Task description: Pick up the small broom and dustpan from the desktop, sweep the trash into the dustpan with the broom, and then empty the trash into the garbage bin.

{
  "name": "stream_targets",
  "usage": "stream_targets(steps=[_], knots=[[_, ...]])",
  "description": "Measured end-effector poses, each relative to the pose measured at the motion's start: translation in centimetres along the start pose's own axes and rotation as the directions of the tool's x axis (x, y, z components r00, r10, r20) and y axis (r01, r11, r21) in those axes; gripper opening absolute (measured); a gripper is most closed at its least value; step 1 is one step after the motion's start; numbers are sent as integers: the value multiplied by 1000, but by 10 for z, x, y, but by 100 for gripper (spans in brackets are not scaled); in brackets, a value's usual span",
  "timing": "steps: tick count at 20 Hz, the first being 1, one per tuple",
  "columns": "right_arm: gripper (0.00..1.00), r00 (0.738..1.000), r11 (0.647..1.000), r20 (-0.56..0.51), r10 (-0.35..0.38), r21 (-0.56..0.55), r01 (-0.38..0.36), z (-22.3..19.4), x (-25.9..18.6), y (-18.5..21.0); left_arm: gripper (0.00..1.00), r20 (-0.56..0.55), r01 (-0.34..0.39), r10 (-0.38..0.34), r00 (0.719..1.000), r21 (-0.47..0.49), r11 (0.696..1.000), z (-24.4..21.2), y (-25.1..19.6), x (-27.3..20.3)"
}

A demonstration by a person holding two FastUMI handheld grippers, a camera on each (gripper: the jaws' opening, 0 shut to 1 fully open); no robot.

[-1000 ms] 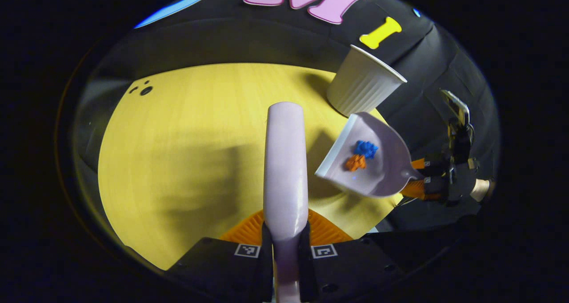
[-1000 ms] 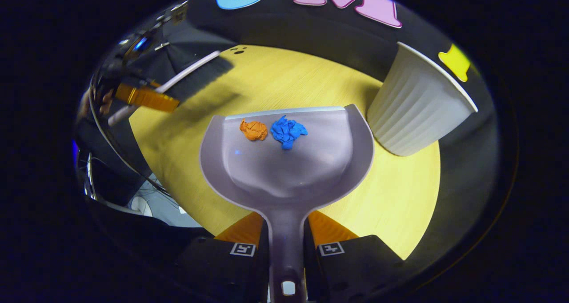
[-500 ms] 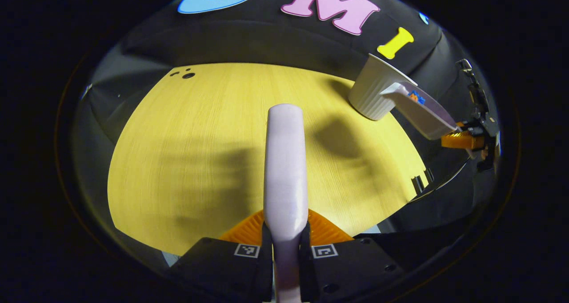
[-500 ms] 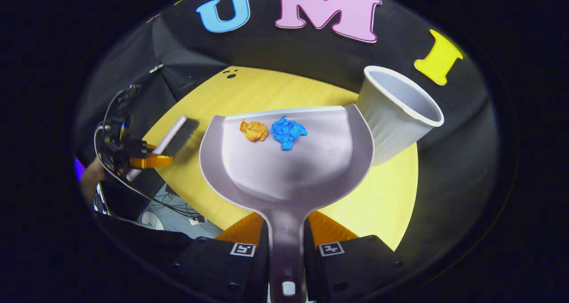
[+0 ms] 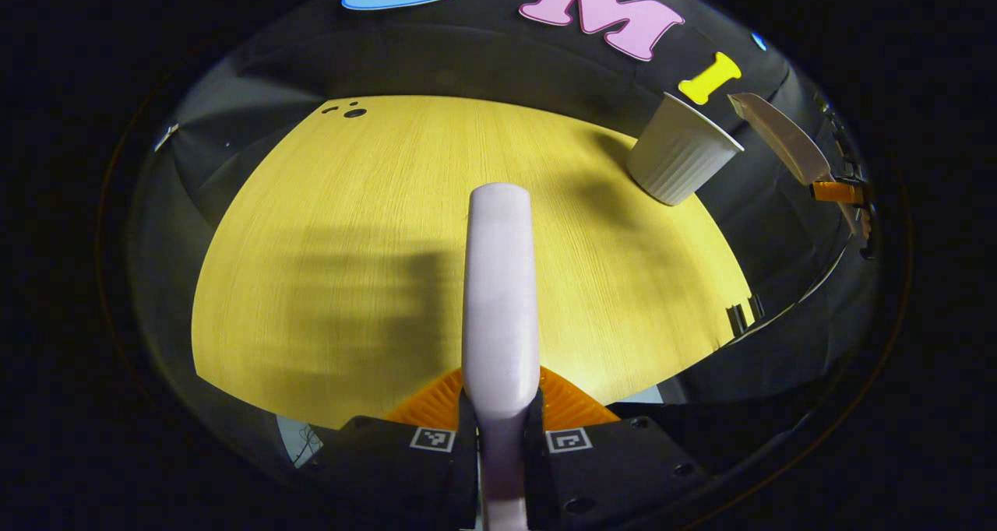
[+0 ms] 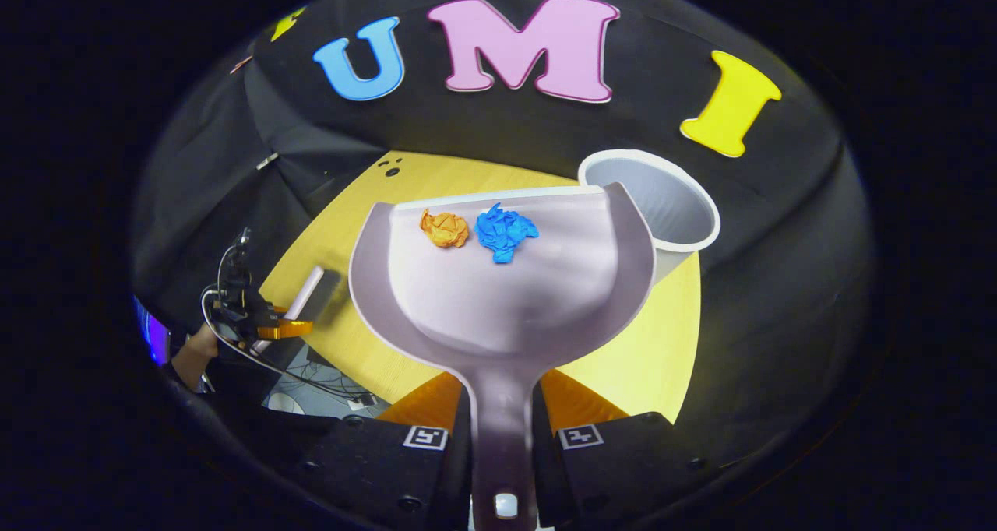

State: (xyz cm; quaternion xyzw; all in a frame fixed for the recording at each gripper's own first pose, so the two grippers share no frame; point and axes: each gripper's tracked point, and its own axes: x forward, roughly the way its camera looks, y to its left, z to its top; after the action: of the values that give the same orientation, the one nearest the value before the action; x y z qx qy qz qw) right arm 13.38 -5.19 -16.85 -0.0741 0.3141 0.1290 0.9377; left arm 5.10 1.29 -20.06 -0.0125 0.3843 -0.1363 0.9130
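You're holding the dustpan (image 6: 498, 282) by its handle, with the right gripper (image 6: 502, 430) clamped tight on it at the bottom center of the right gripper view. You're keeping the pan fairly level, I'd guess so the orange scrap (image 6: 444, 228) and blue scrap (image 6: 505, 231) near its front lip aren't sliding off early. The white bin (image 6: 662, 208) is sitting just past the pan's upper-right corner, mouth open, so tipping looks like the next bit. Meanwhile your left gripper (image 5: 500, 430) is pinching the broom (image 5: 500, 282) handle at bottom center of its view, parking it above the yellow desk (image 5: 350, 243), well clear of the bin.
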Motion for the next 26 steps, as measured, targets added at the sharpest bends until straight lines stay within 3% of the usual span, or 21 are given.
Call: stream_targets(steps=[5,10,14,17,18,19,21,23,26], knots=[[36,997,995,48,-60,81,56,31,-12,-65,28,17,-9,9,1000,-17,1000,22,2,-10],[36,982,976,65,-175,144,164,50,4,-145,28,8,-31,32,999,-52,998,36,9,-11],[36,977,966,51,-208,170,197,53,18,-181,27,-24,-57,55,998,-64,996,41,18,-11],[37,972,966,10,-233,118,230,51,29,-204,28,-53,-69,65,996,-73,995,45,17,-13],[41,971,967,0,-240,93,239,53,33,-208,28,-61,-79,74,995,-70,994,47,18,-13],[37,969,966,-12,-246,72,247,56,37,-214,28,-65,-98,94,993,-64,993,49,21,-13],[37,967,967,-37,-253,33,254,61,44,-223,28,-67,-128,123,990,-78,989,55,25,-11],[41,964,966,-56,-260,0,260,71,50,-232,28,-65,-128,121,991,-115,985,61,22,-12],[37,960,964,-100,-263,-54,259,79,62,-239,28,-67,-134,125,990,-137,981,61,20,-8]])
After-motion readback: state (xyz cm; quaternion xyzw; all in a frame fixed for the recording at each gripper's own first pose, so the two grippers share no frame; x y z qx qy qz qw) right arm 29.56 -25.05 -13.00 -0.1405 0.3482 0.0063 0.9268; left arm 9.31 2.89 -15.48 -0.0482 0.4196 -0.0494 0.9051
